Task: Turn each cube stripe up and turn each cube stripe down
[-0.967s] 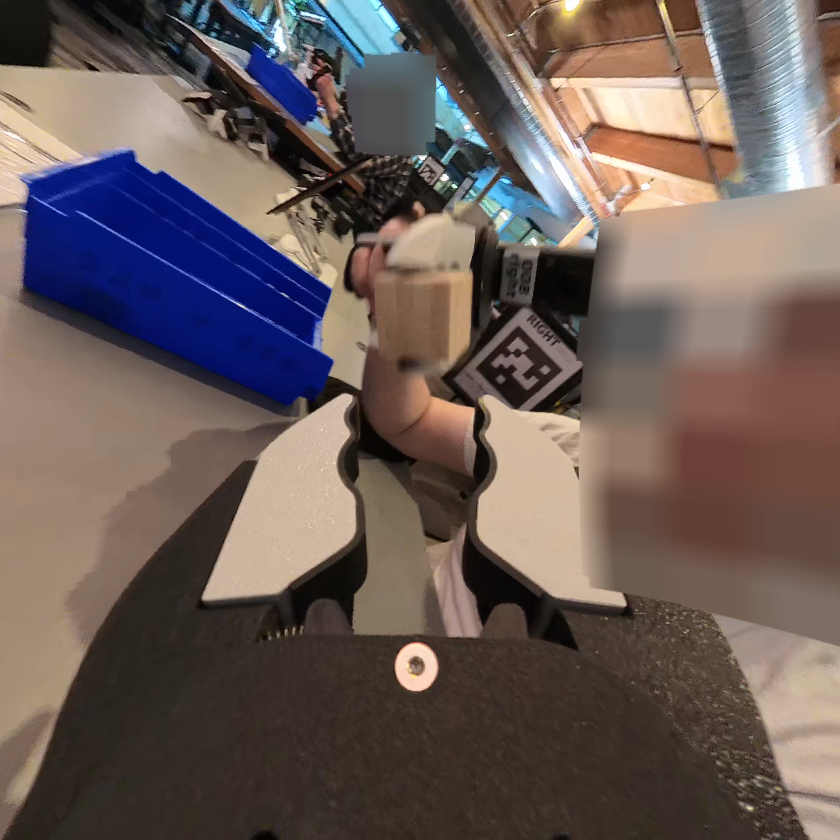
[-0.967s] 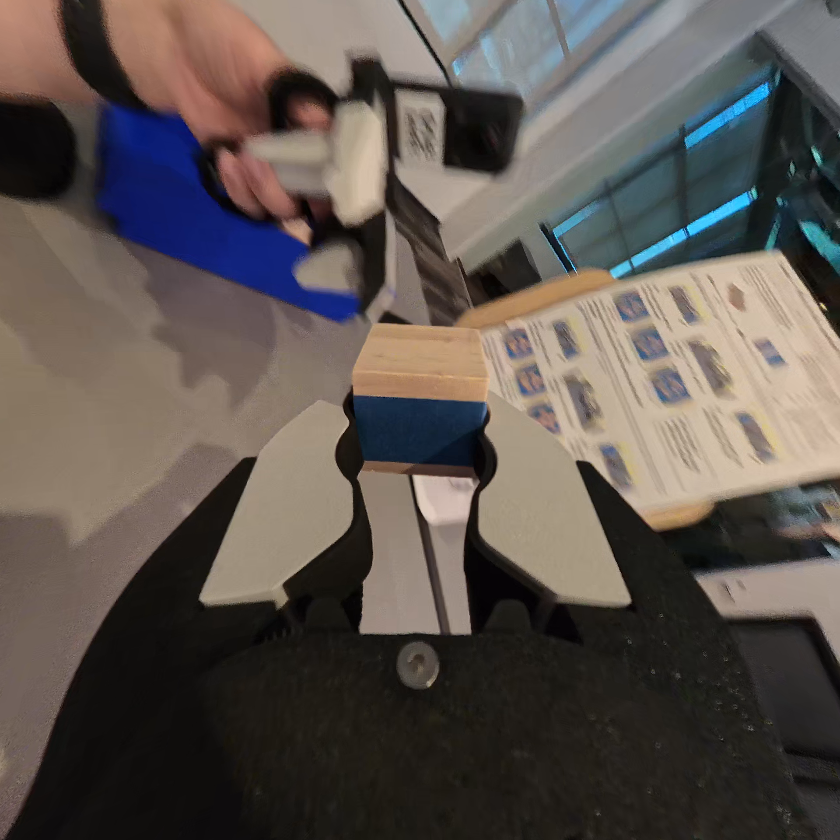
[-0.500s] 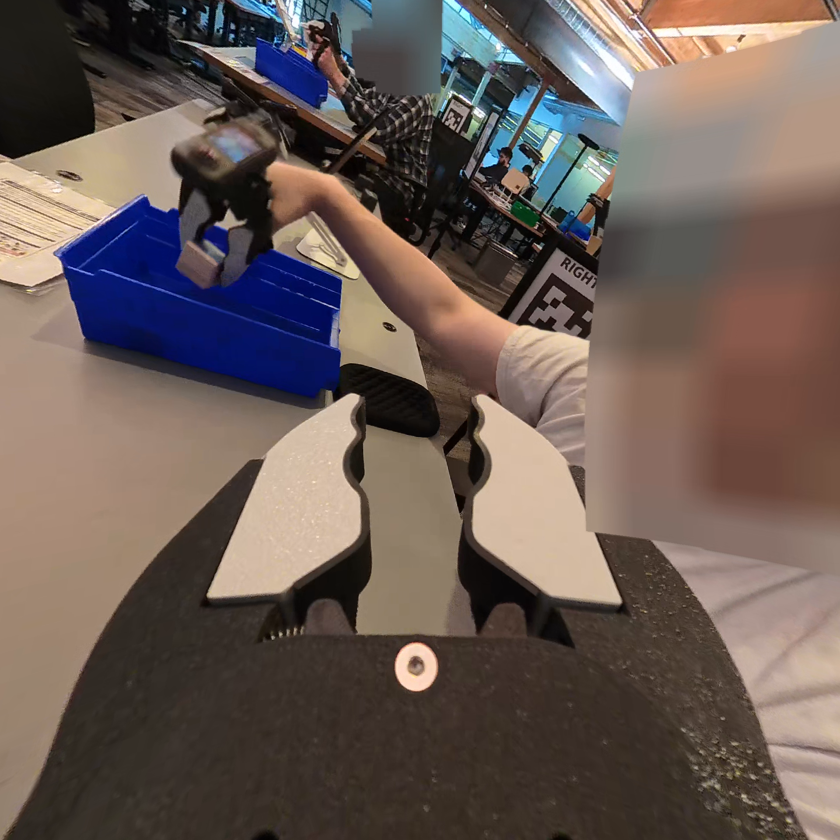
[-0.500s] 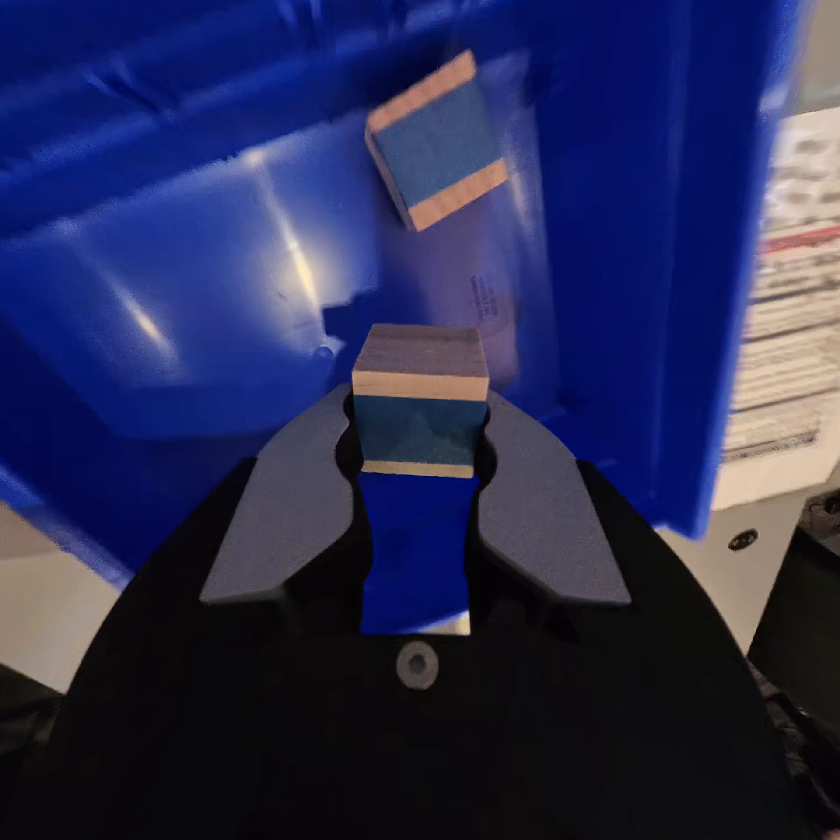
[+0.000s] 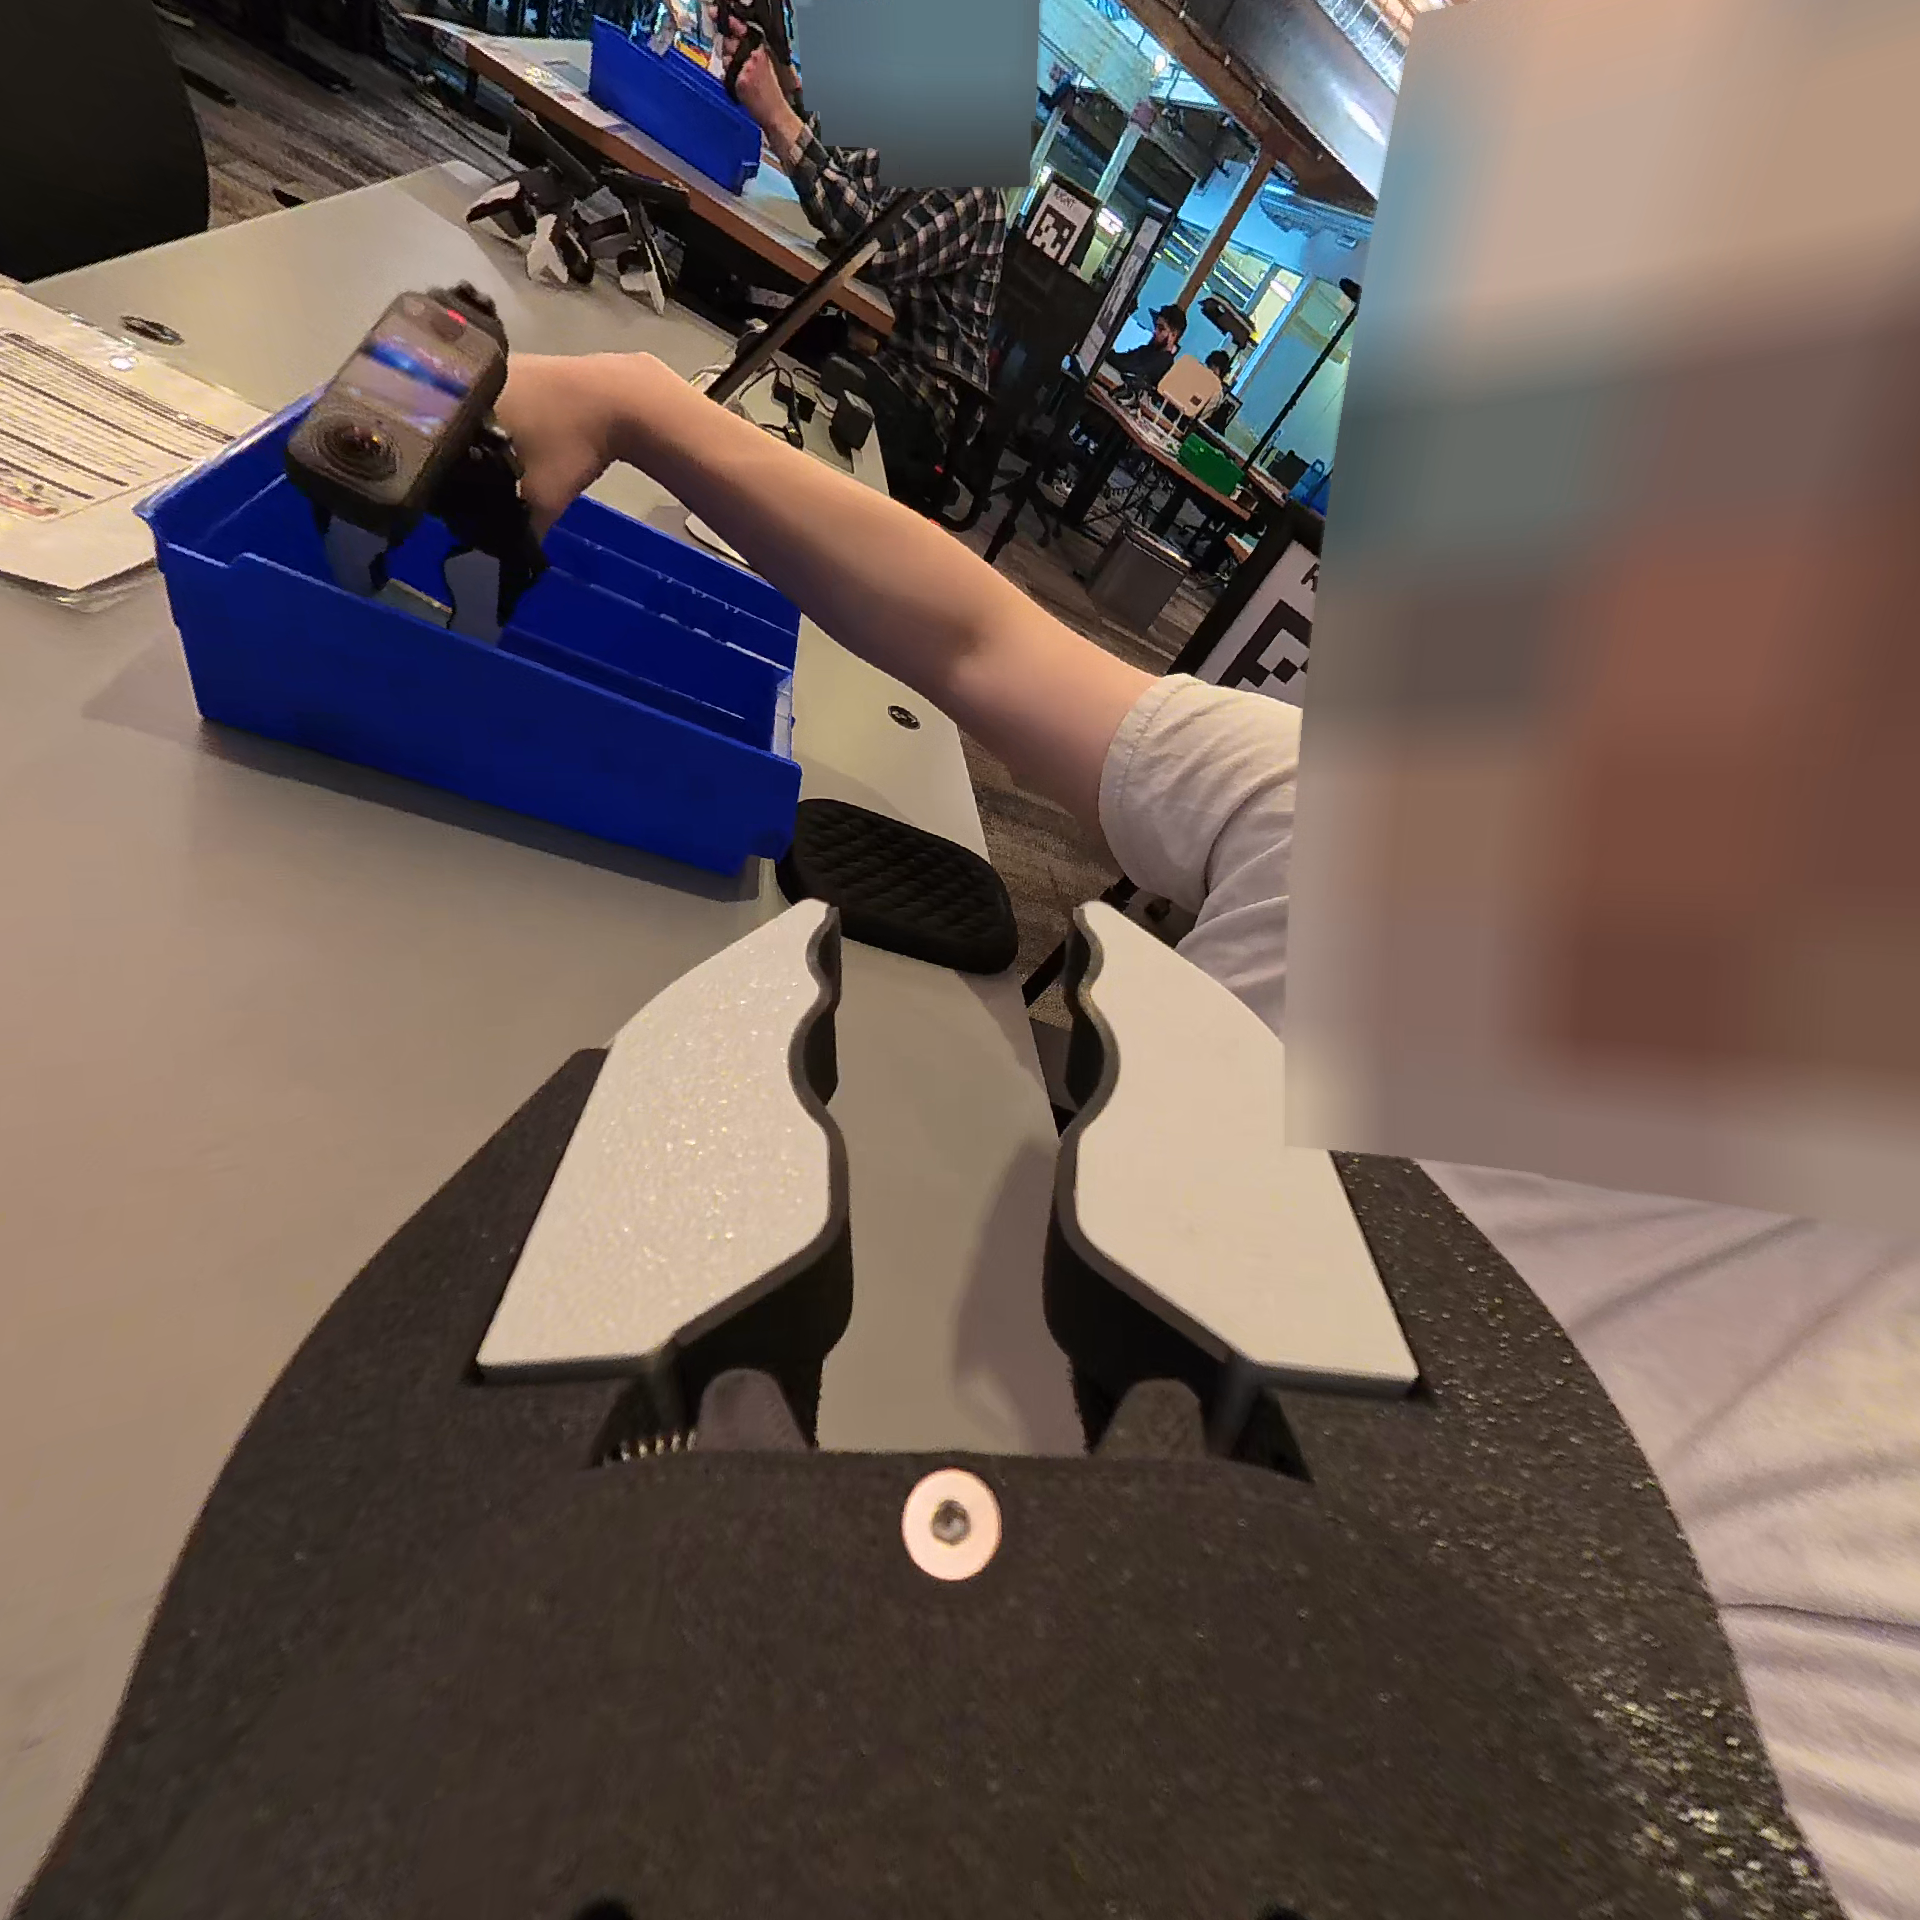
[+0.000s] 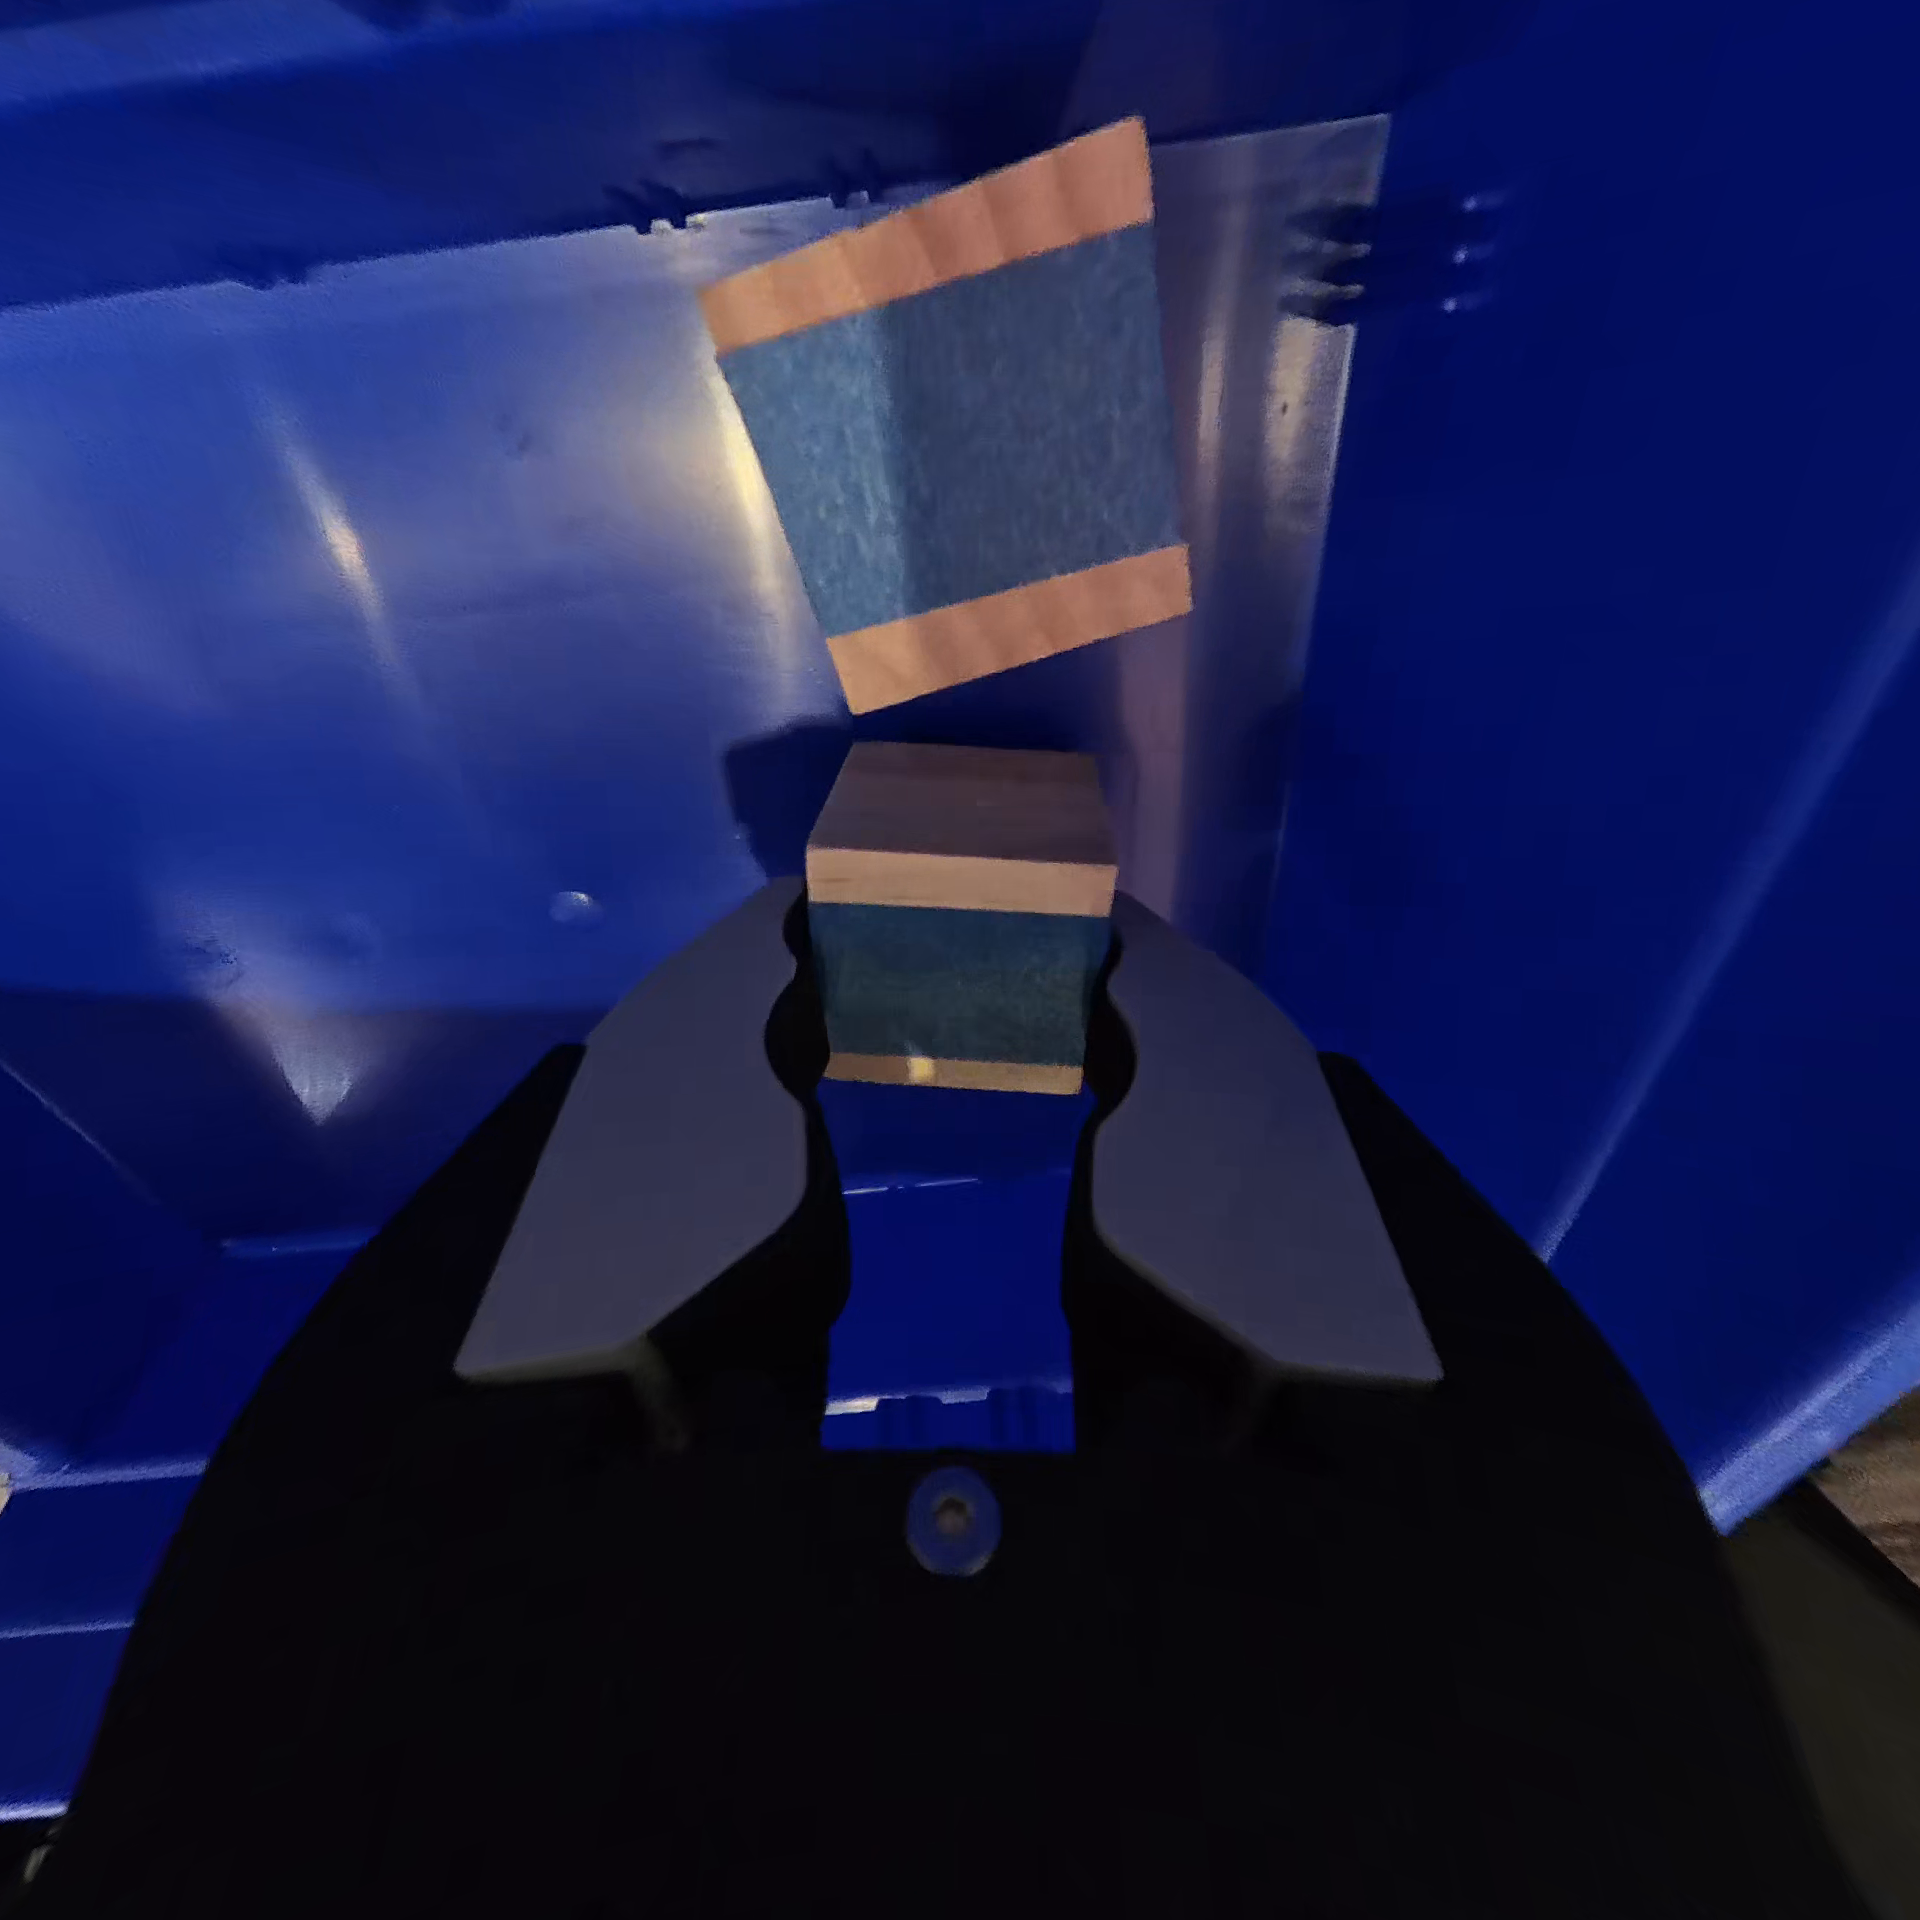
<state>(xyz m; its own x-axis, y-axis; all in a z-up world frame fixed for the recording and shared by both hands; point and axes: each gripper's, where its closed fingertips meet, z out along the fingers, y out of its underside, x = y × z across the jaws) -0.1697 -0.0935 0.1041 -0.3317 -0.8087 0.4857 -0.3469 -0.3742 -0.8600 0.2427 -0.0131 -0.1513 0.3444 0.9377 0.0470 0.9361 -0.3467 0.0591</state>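
Note:
My right gripper (image 6: 958, 966) is shut on a wooden cube with a blue stripe (image 6: 956, 935), held low inside a compartment of the blue bin (image 6: 312, 623). The stripe faces the camera. A second striped wooden cube (image 6: 951, 416) lies on the bin floor just beyond it, stripe face showing. In the left wrist view the right gripper (image 5: 436, 582) reaches down into the bin's far compartment (image 5: 488, 707). My left gripper (image 5: 951, 997) is open and empty, above the grey table (image 5: 260, 1039) near its edge.
A black textured pad (image 5: 899, 899) lies at the table edge beside the bin. A printed sheet (image 5: 73, 436) lies left of the bin. A person's arm (image 5: 831, 561) stretches over the table. The bin's dividers (image 6: 1558, 623) wall in the compartment closely.
My right gripper has carried the cube from mid-air down into the bin, closer to the cube lying there. My left gripper has swung down and levelled over the table, still open.

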